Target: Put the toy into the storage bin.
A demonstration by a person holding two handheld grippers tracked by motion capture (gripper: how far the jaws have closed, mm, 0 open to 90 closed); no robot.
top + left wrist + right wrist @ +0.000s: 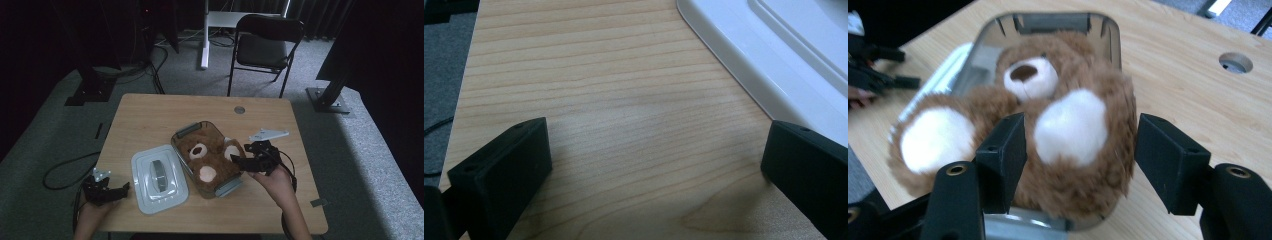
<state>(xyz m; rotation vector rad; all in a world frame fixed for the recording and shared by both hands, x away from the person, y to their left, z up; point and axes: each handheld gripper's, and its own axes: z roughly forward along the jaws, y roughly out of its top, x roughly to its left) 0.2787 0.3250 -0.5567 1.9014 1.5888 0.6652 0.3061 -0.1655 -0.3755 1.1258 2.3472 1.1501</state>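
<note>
A brown teddy bear [210,160] lies on its back in a clear, grey-rimmed container [192,129] at the middle of the wooden table [150,115]. Its white-soled feet stick out over the near rim. My right gripper [237,161] reaches in from the right. In the right gripper view the jaws [1080,150] stand either side of one white-soled foot [1070,125]; the left jaw brushes the fur and the right stands just clear. The container's white lid [159,179] lies flat to the left. Beside the lid, my left gripper [125,187] rests open over bare wood [656,160].
A round cable hole [239,109] sits near the table's far edge. A black folding chair [267,42] stands beyond the table on grey carpet. The lid's edge [774,55] runs close by the left gripper's right jaw.
</note>
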